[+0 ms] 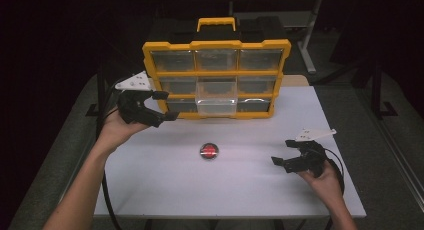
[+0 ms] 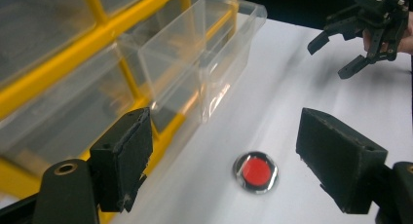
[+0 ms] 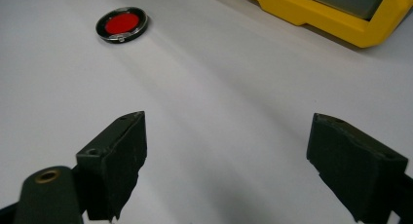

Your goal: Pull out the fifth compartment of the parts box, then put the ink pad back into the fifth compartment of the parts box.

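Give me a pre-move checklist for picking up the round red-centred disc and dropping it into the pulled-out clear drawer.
1. Right gripper open: ok, jaws wide apart in the right gripper view.
2. Left gripper open: ok, nothing between its jaws.
3. Red-centred disc free to grasp: ok, it lies alone on the white table, apart from both grippers.
4. Clear drawer pulled out of the yellow organizer: ok, middle column, it juts forward.
5. Drawer empty: cannot tell for certain; it looks empty in the left gripper view.
6. Organizer steady: cannot tell; it stands upright at the table's far edge.
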The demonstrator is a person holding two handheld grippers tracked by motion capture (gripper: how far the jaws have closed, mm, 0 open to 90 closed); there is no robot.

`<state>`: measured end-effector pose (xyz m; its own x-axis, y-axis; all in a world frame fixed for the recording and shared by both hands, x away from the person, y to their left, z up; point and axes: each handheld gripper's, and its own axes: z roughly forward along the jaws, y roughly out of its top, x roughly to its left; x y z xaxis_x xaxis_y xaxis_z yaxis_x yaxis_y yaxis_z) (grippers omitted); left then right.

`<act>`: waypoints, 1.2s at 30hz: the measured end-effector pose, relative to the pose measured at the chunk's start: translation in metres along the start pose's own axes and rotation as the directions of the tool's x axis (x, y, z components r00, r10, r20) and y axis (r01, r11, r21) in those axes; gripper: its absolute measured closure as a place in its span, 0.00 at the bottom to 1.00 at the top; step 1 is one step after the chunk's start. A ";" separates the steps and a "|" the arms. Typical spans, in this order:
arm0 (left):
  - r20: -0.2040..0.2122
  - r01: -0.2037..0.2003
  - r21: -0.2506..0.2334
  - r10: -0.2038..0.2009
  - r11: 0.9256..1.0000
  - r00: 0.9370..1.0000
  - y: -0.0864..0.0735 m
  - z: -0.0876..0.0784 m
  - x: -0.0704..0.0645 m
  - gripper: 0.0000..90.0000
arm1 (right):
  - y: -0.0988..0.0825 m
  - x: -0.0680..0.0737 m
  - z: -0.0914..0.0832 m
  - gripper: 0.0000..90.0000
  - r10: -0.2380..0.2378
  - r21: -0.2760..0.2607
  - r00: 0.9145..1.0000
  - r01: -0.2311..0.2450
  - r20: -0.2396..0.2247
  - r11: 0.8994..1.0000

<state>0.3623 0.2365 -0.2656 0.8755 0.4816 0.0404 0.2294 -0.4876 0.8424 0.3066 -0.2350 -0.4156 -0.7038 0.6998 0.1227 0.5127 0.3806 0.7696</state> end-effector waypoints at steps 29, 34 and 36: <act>-0.106 0.117 -0.022 -0.119 0.993 0.987 -0.087 -0.008 -0.036 0.20 | 0.004 0.013 0.001 0.15 -0.048 0.026 0.999 0.048 -0.017 0.999; -0.148 0.117 -0.005 -0.117 0.993 0.982 -0.104 -0.006 -0.044 0.21 | 0.009 0.021 0.004 0.15 -0.065 0.030 0.997 0.066 -0.030 0.997; -0.158 0.117 0.002 -0.115 0.993 0.981 -0.110 -0.006 -0.045 0.21 | 0.013 0.022 0.008 0.15 -0.067 0.036 0.997 0.069 -0.045 0.997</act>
<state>0.2954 0.2733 -0.3570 0.7651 0.6433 0.0270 0.3316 -0.4296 0.8400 0.3014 -0.2096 -0.4082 -0.7583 0.6443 0.0989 0.4801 0.4494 0.7533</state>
